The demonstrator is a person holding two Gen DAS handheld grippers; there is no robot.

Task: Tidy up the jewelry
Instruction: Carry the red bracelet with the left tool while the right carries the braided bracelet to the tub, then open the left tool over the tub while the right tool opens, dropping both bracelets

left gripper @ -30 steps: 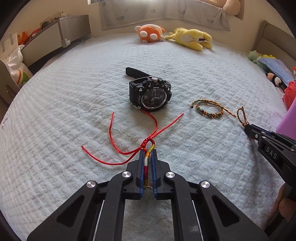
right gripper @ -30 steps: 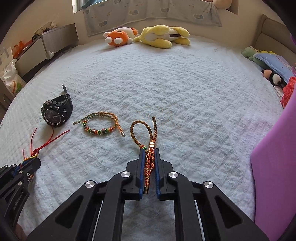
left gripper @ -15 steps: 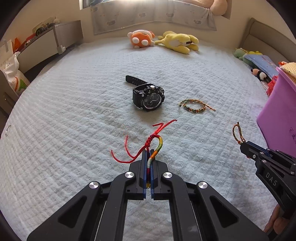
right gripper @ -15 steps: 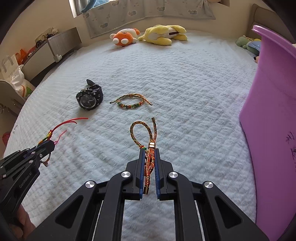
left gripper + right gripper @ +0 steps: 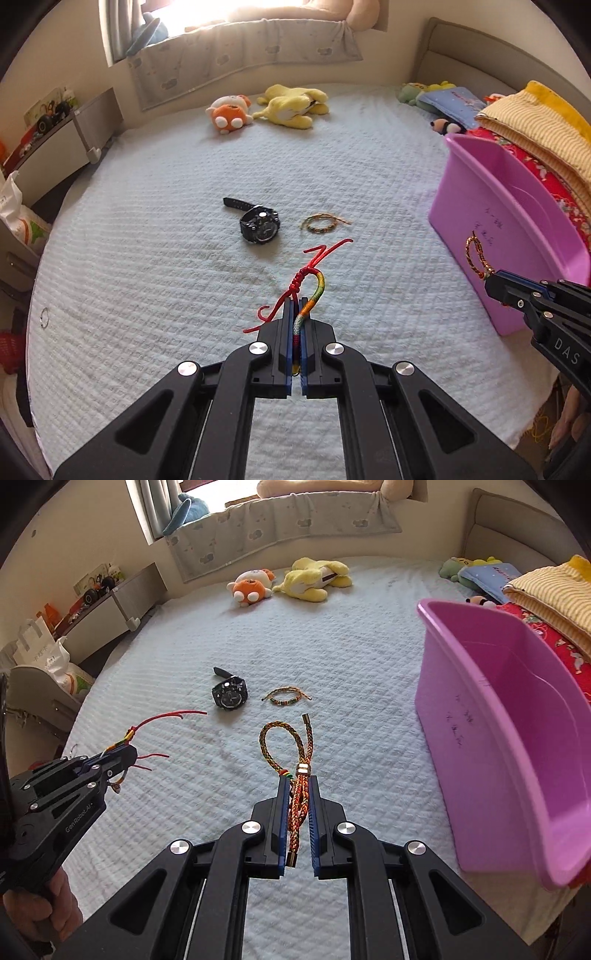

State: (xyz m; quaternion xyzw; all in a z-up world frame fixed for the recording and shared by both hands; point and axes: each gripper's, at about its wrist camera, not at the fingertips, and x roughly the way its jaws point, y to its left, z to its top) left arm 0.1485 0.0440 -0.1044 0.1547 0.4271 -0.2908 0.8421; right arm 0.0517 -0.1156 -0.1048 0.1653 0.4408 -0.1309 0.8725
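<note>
My left gripper is shut on a red string bracelet with a rainbow section and holds it above the bed; it also shows in the right wrist view. My right gripper is shut on a braided multicolour cord bracelet, also lifted; it shows in the left wrist view. A black watch and a beaded bracelet lie on the white bedspread. A purple plastic bin stands open at the right.
Plush toys lie at the far end of the bed. Folded blankets and more toys are behind the bin. A low cabinet and bags stand left of the bed.
Both grippers have lifted off the bed with their bracelets and pulled back. The purple bin has come fully into view at the right.
</note>
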